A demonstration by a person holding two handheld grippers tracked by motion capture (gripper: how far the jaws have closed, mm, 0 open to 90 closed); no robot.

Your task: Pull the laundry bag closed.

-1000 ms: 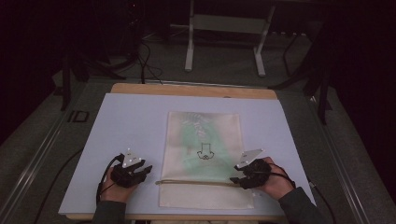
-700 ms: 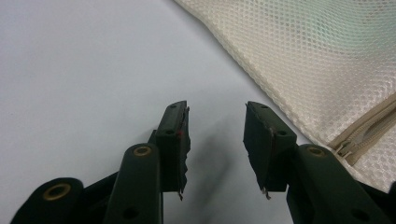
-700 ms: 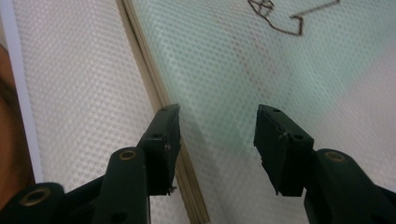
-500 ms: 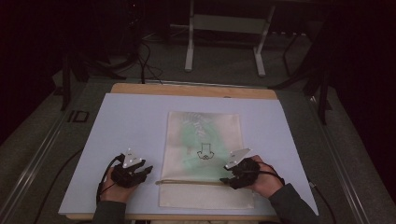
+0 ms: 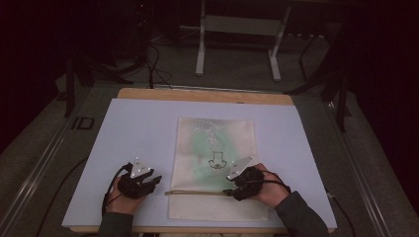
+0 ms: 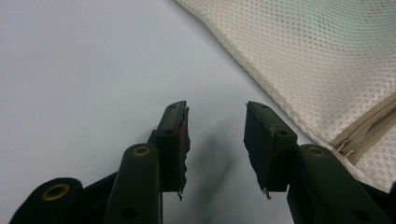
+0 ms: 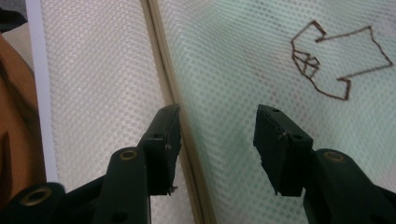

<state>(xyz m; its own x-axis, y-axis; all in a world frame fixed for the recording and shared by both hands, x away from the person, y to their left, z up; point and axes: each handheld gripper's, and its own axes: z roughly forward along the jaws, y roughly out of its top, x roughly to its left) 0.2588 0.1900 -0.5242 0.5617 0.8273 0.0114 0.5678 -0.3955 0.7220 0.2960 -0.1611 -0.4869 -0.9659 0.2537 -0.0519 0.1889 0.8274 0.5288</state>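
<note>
A cream mesh laundry bag (image 5: 216,158) lies flat on the pale mat (image 5: 138,133), with something green inside and a dark embroidered shirt outline (image 7: 334,58). Its beige zipper (image 5: 195,193) runs across the near end. My right gripper (image 5: 232,190) is open just over the bag, its jaws either side of the zipper line (image 7: 170,88). My left gripper (image 5: 153,181) is open above bare mat, just left of the bag's edge (image 6: 289,60), with the zipper end (image 6: 359,135) off to its right.
The mat covers a wooden table (image 5: 202,95) whose far edge shows beyond it. A white frame stand (image 5: 237,29) and cables (image 5: 148,64) sit on the dark floor behind. Bare mat lies left and right of the bag.
My right gripper has slid left along the near end of the bag, onto the zipper. The left gripper has stayed in place.
</note>
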